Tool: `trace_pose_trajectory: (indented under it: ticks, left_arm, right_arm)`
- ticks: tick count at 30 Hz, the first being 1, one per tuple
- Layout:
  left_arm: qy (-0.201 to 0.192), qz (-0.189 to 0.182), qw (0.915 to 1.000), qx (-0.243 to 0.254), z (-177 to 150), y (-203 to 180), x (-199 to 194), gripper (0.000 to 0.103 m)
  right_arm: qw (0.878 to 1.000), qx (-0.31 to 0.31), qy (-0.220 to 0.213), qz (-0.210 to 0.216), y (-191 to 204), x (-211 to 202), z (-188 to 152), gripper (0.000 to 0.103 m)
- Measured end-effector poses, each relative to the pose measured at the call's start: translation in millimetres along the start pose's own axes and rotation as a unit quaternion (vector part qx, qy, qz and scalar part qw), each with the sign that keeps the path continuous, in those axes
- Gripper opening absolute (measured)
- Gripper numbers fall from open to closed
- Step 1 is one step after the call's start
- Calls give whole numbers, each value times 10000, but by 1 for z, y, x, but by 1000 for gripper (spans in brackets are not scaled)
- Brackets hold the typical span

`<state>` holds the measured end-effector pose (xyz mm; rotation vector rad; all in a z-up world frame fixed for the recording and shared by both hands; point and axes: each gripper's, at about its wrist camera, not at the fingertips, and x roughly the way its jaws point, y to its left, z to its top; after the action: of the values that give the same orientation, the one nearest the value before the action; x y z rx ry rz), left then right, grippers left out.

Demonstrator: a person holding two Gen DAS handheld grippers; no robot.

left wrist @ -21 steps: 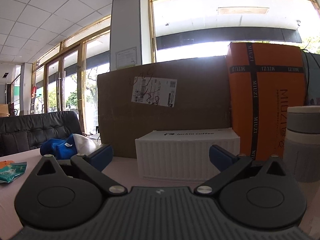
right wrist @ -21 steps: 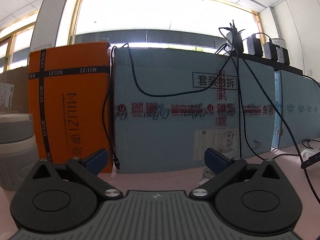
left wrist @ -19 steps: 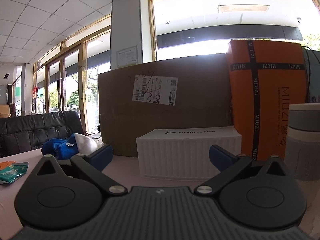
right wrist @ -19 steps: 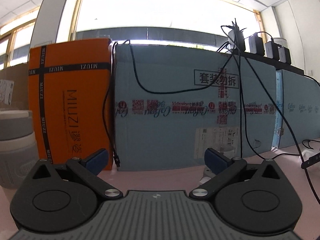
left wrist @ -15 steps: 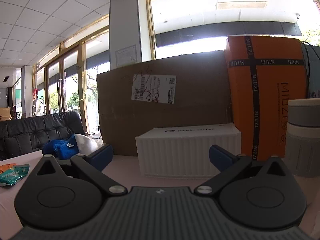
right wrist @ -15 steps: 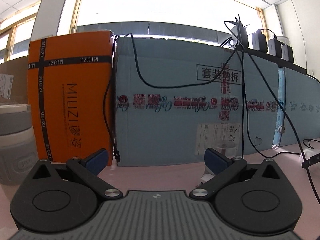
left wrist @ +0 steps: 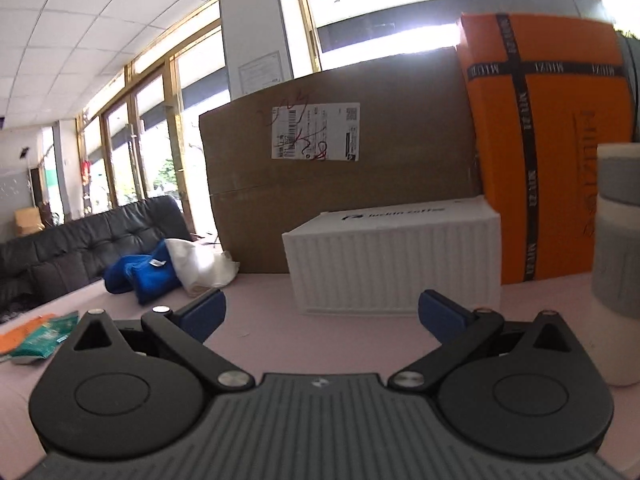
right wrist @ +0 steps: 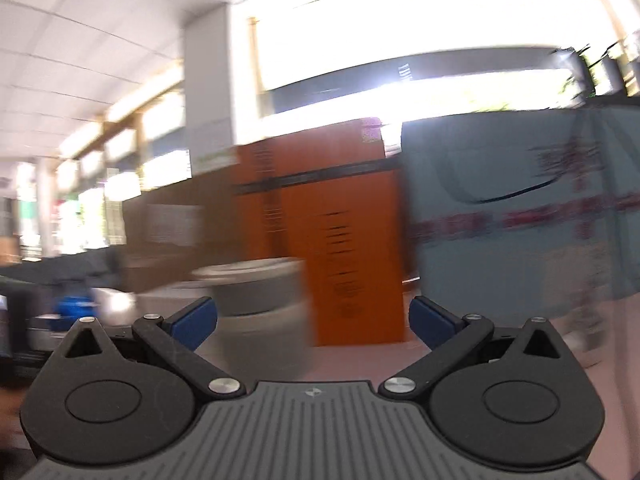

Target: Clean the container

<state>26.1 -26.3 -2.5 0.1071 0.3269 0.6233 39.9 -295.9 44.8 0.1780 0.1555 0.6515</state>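
A grey and white stacked container (left wrist: 618, 248) stands on the pink table at the right edge of the left wrist view. In the blurred right wrist view the same container (right wrist: 256, 296) sits just ahead, left of centre. A blue cloth (left wrist: 140, 270) lies beside a white cloth (left wrist: 200, 266) at the table's far left. My left gripper (left wrist: 320, 314) is open over bare table, empty, with the container to its right. My right gripper (right wrist: 312, 318) is open and empty, its left finger in front of the container.
A white corrugated box (left wrist: 394, 258) stands ahead of the left gripper. Behind it are a brown cardboard box (left wrist: 340, 196) and an orange box (left wrist: 548, 152). A pale blue carton (right wrist: 528, 220) fills the right. Snack packets (left wrist: 40, 334) lie at the left edge. A black sofa (left wrist: 80, 240) is beyond.
The left gripper has tipped downward, so more tabletop shows. The right gripper has swung left fast; the view is blurred and the container now sits near its centre. Both stay open.
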Motion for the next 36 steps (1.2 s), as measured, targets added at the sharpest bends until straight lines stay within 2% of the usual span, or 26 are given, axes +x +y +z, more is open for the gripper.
trace_pose_trajectory:
  ticks: [1,4,7,9,12,15,28,30,36]
  left_arm:
    - [-41,-38,10000,-23,-3,2,2,103]
    - [316,-119,9994,13,-6,1,8,103]
    - [421,86,9991,65,-5,-4,9,103]
    - [341,284,9990,111,-4,-8,8,103]
    - [155,546,9974,449,-5,-17,2,103]
    - [56,603,9961,644,-5,-19,-1,103]
    - [108,534,9967,605,-5,-18,-2,103]
    - [127,519,9968,590,-6,-18,-2,103]
    - [96,527,9967,614,-6,-19,-4,103]
  right_arm:
    - [9998,82,34,156,6,-2,-2,103]
    - [9984,291,76,479,21,-8,-7,103]
    - [9949,410,18,921,38,-17,-8,103]
    - [9928,507,67,1084,52,-18,-10,103]
    - [9910,603,154,1186,68,-19,-13,103]
    - [9884,664,173,1358,75,-21,-16,103]
    - [9874,661,201,1422,81,-22,-19,103]
    - [9869,689,185,1446,73,-6,-22,103]
    - [9864,757,173,1446,70,-2,-22,103]
